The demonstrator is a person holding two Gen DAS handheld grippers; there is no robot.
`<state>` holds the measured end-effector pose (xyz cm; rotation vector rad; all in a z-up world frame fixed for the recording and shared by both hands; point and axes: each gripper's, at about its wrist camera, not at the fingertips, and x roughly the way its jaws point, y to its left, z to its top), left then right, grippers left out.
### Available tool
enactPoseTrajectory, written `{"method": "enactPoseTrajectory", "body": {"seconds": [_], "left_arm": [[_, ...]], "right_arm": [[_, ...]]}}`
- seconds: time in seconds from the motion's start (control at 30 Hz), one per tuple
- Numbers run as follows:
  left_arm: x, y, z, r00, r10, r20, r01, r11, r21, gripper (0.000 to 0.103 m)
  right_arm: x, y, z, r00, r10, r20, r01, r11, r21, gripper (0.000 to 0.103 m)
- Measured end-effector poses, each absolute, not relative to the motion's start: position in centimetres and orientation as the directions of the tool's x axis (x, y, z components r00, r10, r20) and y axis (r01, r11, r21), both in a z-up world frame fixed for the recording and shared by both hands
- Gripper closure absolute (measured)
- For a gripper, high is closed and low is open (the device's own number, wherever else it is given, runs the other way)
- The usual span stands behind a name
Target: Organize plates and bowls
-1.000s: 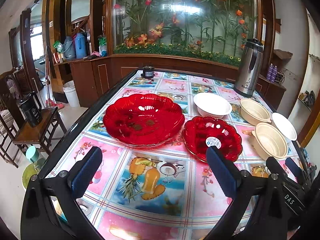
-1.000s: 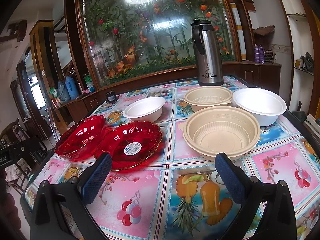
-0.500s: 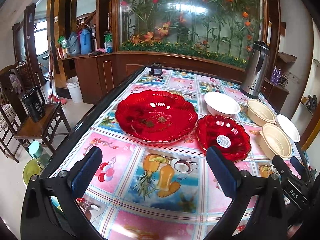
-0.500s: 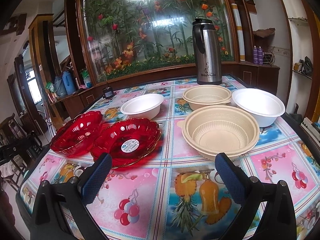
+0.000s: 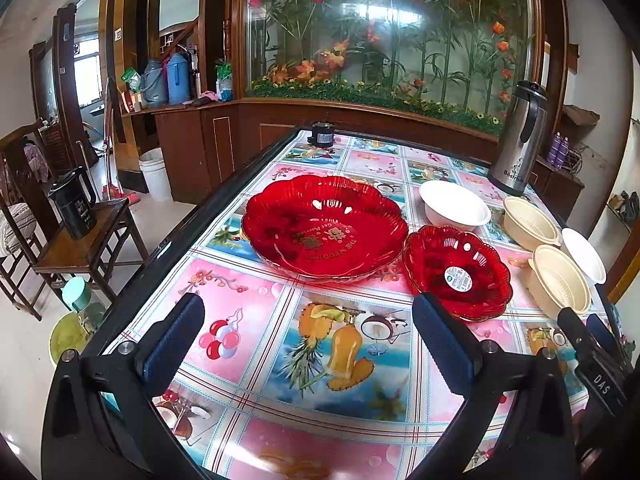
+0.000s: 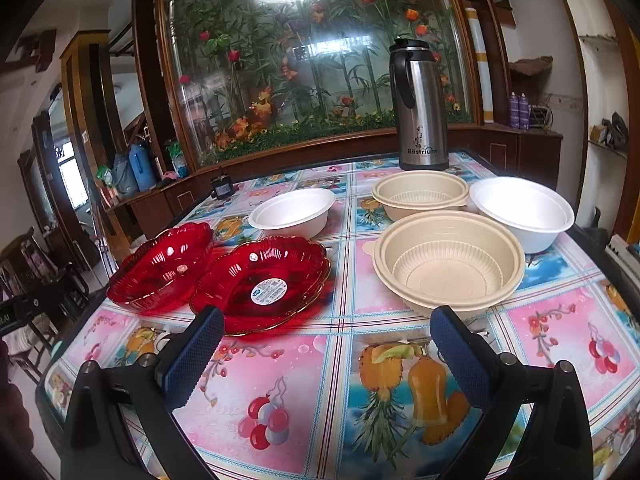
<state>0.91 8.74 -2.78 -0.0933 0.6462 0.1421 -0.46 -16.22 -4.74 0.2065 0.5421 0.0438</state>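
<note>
Left wrist view: the left gripper (image 5: 308, 332) hangs above the near part of the table (image 5: 256, 344) with its jaws spread wide and nothing between them. Past it, at about 12 o'clock, sits the large red plate (image 5: 324, 226); the small red plate (image 5: 458, 272) lies just beside it at 2 o'clock (their rims look close to touching, though I cannot tell for certain). A white bowl (image 5: 454, 204) stands beyond the small plate, and a steel thermos (image 5: 520, 140) rises near the table's far edge at 1 o'clock.

Right wrist view: the right gripper (image 6: 326, 348) is likewise spread wide and holds nothing, hovering over the fruit-patterned tablecloth. At 1 o'clock, just past its right finger, rests the near beige bowl (image 6: 448, 262). Behind that stands the far beige bowl (image 6: 420, 196), and at 2 o'clock a second white bowl (image 6: 522, 212) sits beside both. Both red plates lie at 10 and 11 o'clock, the small one nearer, a barcode sticker in its middle. All the dishes stand upright and separate, none stacked.
</note>
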Motion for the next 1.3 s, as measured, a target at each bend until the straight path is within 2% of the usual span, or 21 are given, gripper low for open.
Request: {"method": "enactPoseTrajectory", "body": {"seconds": [0.57, 0.87, 1.1, 1.3], "left_arm": [[1.5, 8.8, -3.9, 0.772, 0.105, -0.627, -0.158, 0.987, -0.029, 0.000], [2.3, 10.6, -4.6, 0.759, 0.115, -0.641, -0.179, 0.983, -0.036, 0.000], [3.2, 12.9, -5.3, 0.745, 0.141, -0.652, -0.205, 0.979, -0.023, 0.000], [4.9, 16.7, -4.9, 0.730, 0.163, -0.663, -0.234, 0.972, -0.019, 0.000]], "right_arm": [[-0.3, -16.6, -5.0, 0.844, 0.121, -0.523, 0.011, 0.970, 0.242, 0.000], [-0.1, -15.3, -4.7, 0.855, 0.095, -0.510, 0.007, 0.981, 0.195, 0.000], [2.1, -12.0, -3.4, 0.850, 0.188, -0.493, -0.066, 0.965, 0.254, 0.000], [5.4, -7.6, -1.1, 0.853, 0.218, -0.475, -0.123, 0.967, 0.222, 0.000]]}}
